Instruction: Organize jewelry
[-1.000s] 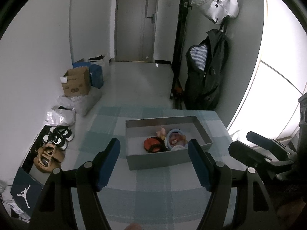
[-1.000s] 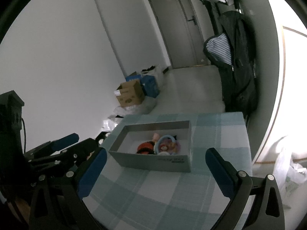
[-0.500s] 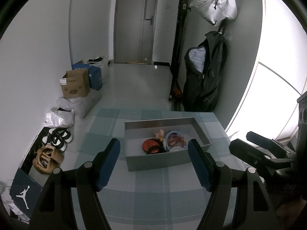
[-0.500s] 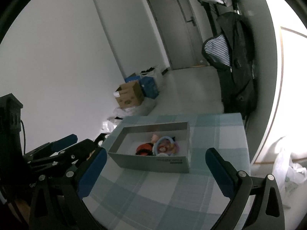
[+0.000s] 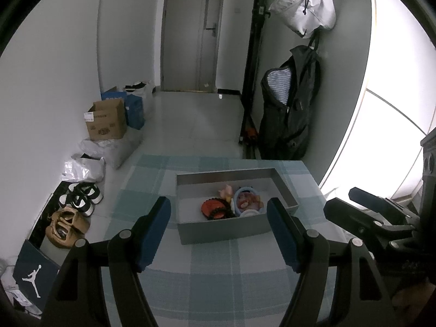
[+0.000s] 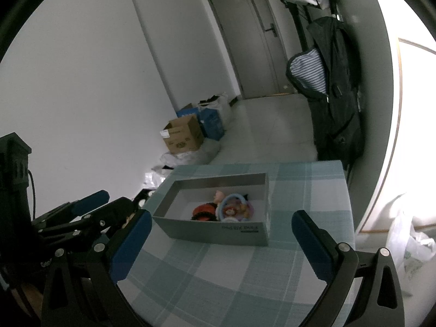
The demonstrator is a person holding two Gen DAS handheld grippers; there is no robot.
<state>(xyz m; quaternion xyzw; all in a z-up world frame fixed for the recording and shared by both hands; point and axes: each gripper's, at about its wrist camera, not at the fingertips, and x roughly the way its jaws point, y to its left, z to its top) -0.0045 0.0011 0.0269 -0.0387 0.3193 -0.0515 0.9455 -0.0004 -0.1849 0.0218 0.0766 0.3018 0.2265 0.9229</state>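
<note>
Left gripper (image 5: 219, 229) fingers (image 5: 154, 229) spread wide, nothing between the pads, hovering above the checked worktop (image 5: 212, 278) short of the grey box (image 5: 234, 204). Right gripper (image 6: 218, 242) fingers (image 6: 309, 241) likewise wide apart and empty, also short of the box, which sits between the two blue pads in its view. Each gripper shows in the other's camera: right one at the right edge of the left view, left one at the lower left of the right view, both off to the sides of the box and not touching it. Box is open-topped, shallow, resting flat on the worktop toward its far half. Jewelry all inside it, bunched toward the near-right part: orange-red beaded bracelet (image 5: 215, 208), a light blue ring-shaped piece (image 5: 246, 200) with small pinkish items within it, a pale pink piece (image 5: 226, 190) just behind. Left part of the box floor is bare. Beyond the worktop: cardboard carton (image 5: 106, 121) and blue boxes by the left wall, shoes (image 5: 66, 224) on the floor, closed door (image 5: 194, 31) at the far end, dark jacket (image 5: 293, 109) and white bag (image 5: 305, 2) hanging on the right wall.
</note>
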